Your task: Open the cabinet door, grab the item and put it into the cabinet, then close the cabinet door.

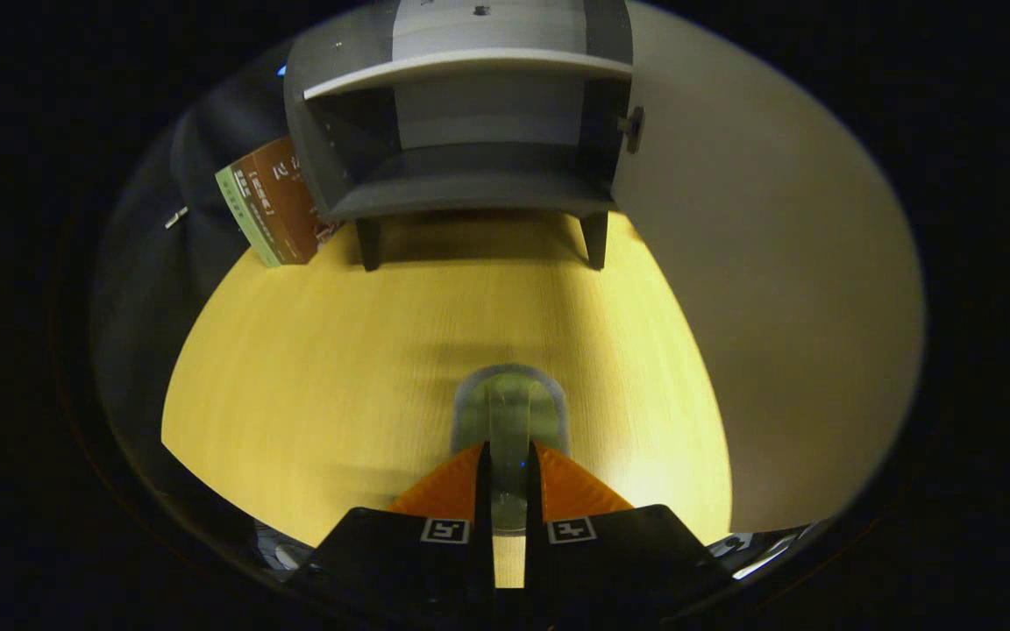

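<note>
Gripping a flat green item [510, 419], tongs [509, 464] closed, facing open cabinet [470, 188]

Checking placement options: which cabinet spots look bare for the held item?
Gripper is shut on the clear glass. Cabinet's lower compartment is bare under the shelf; tabletop ahead is bare. Crowded: box beside the cabinet's left wall.

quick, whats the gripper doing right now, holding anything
Gripper: closed on a thin clear item with a grey rim, held between both fingers above the yellow table, facing the open cabinet.
</note>
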`<state>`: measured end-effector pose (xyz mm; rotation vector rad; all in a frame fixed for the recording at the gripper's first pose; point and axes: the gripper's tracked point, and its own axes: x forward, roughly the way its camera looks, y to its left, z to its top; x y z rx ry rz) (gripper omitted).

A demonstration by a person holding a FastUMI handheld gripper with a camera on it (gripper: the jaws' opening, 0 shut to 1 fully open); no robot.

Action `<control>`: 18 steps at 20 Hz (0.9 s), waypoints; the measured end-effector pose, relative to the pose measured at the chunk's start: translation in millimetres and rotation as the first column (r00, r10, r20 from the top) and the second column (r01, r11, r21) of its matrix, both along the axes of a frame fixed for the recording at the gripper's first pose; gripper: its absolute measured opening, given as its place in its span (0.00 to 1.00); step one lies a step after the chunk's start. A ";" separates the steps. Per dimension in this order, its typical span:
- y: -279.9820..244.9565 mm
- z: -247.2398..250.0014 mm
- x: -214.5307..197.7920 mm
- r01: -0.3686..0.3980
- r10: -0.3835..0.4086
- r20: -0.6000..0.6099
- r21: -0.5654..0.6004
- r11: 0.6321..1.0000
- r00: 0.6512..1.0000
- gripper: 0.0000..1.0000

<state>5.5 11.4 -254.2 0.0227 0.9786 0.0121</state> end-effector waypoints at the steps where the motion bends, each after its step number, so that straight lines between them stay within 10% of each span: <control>1: 1.6 20.6 5.9 -0.007 0.007 0.019 -0.002 1.000 1.000 0.17; 18: 30.9 244.3 175.7 0.032 -0.045 0.169 0.075 0.997 0.985 0.17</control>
